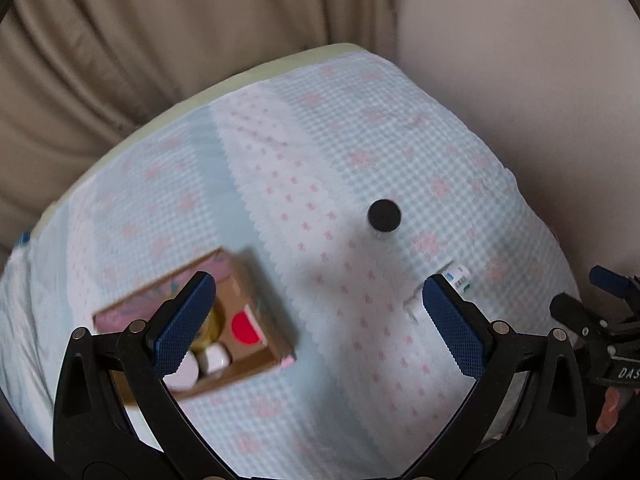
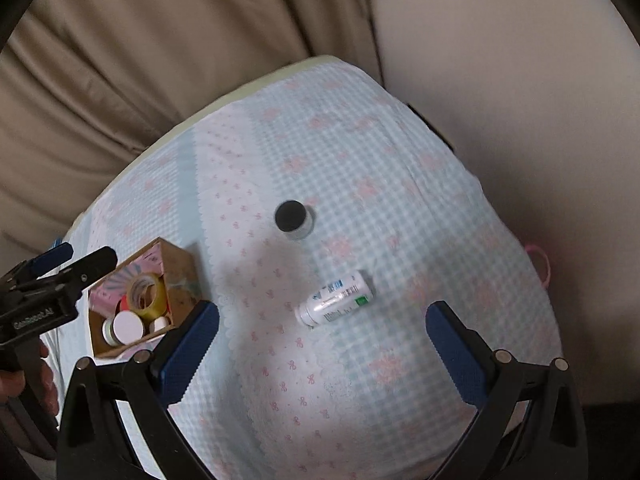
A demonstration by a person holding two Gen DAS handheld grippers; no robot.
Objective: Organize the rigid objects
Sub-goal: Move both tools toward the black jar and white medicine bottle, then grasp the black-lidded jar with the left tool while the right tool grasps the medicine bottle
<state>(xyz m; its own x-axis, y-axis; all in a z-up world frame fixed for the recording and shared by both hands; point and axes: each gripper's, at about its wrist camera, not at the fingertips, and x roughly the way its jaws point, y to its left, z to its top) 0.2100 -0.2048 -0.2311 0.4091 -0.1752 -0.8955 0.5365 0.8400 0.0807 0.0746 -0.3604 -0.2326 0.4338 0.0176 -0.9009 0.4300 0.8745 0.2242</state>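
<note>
While both tongs, left (image 1: 318,306) and right (image 2: 322,338), gape wide and empty, the bottle (image 2: 334,299) lying down looks light, stiff, slippery; grip across its middle

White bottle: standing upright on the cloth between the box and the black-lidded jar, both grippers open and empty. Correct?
Not quite. The white bottle lies on its side, not upright; the right wrist view shows it. The rest holds: it sits on the cloth, apart from the box and the black-lidded jar, with the left gripper and right gripper open and empty.
</note>
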